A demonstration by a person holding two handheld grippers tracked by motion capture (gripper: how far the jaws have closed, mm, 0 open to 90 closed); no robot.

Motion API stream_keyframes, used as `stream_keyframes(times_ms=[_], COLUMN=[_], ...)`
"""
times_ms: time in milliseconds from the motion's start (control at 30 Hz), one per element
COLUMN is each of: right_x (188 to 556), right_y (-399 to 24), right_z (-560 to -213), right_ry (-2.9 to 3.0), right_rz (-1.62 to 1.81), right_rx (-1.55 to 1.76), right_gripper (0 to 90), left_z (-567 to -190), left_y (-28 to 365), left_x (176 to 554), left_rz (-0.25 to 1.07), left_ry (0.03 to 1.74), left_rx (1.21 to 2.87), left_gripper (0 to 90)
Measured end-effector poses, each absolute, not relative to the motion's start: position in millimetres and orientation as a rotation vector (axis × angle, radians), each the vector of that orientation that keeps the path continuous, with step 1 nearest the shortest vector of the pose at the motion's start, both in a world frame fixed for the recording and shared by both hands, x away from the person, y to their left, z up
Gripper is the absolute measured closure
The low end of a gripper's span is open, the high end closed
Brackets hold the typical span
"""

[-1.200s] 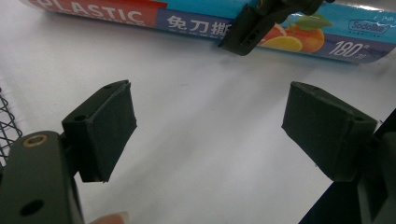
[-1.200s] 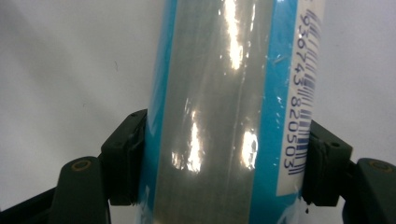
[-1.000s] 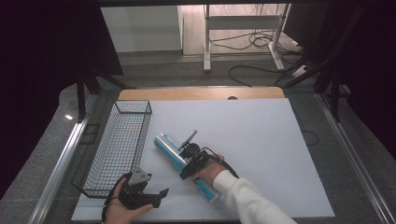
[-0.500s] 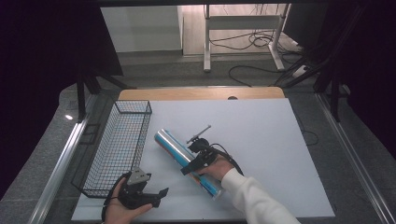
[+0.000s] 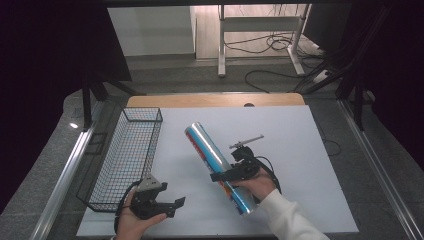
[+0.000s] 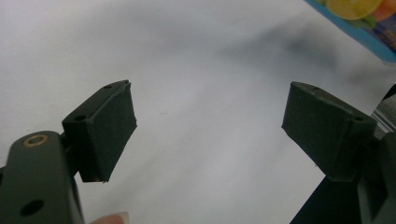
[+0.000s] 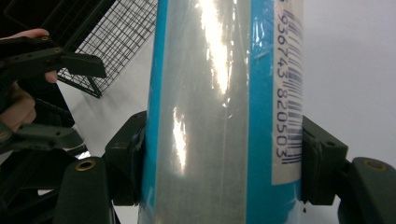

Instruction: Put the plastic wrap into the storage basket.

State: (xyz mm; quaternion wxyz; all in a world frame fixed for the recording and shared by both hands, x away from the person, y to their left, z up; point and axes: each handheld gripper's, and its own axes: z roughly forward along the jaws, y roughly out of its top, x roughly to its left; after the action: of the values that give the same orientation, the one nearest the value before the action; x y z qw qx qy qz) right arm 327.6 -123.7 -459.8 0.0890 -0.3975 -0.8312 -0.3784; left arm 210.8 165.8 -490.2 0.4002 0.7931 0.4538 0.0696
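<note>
A long cylindrical tube (image 5: 212,155), silver with blue print and a barcode, hangs tilted above the white table top (image 5: 300,150). Its far end points up and toward the basket. My right gripper (image 5: 227,176) is shut on the tube near its lower half. In the right gripper view the tube (image 7: 219,116) sits between both pads (image 7: 133,158), which press its sides. My left gripper (image 5: 172,207) is held low at the table's front left, jaws apart and pointing right. In the left gripper view the left gripper (image 6: 210,130) has nothing between its jaws, and a corner of the tube (image 6: 359,16) shows at top right.
A black wire basket (image 5: 142,110) stands along the table's left side, just beyond the left hand; the basket (image 7: 116,42) also appears in the right gripper view. The table's wooden far edge (image 5: 215,100) lies behind. Cables and a stand's legs are on the floor beyond.
The right gripper has lifted the tube and carried it to the right, away from the front edge. The tube's far end now stands higher. The left gripper has kept still.
</note>
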Motion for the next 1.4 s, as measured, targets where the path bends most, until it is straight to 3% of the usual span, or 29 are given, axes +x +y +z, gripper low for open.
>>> stream_keyframes(times_ms=[367, 600, 667, 833, 867, 1233, 1400], right_x=[302, 295, 292, 289, 288, 283, 281], right_y=[-162, -169, -169, -165, -162, -149, -145], right_z=[-466, -470, -470, -471, -471, -477, -475], right_ry=[-2.389, -2.329, -2.321, -2.344, -2.347, -2.343, -2.335], right_rz=[-1.267, -1.328, -1.341, -1.354, -1.359, -1.39, -1.423], right_rx=[-1.218, -1.23, -1.224, -1.198, -1.188, -1.174, -1.17], right_gripper=[31.6, 31.6, 31.6, 31.6, 31.6, 31.6, 31.6], left_z=[-480, -476, -479, -484, -488, -496, -497], left_y=[156, 143, 137, 126, 121, 99, 90], left_x=[226, 255, 271, 285, 292, 307, 310], left_rz=[0.029, -0.193, -0.324, -0.392, -0.462, -0.508, -0.521], left_ry=[1.115, 1.081, 1.058, 1.024, 1.007, 0.953, 0.946], left_rx=[1.904, 1.74, 1.665, 1.618, 1.577, 1.537, 1.552], left_gripper=[16.9, 10.9, 8.3, 8.1, 8.2, 12.7, 19.4])
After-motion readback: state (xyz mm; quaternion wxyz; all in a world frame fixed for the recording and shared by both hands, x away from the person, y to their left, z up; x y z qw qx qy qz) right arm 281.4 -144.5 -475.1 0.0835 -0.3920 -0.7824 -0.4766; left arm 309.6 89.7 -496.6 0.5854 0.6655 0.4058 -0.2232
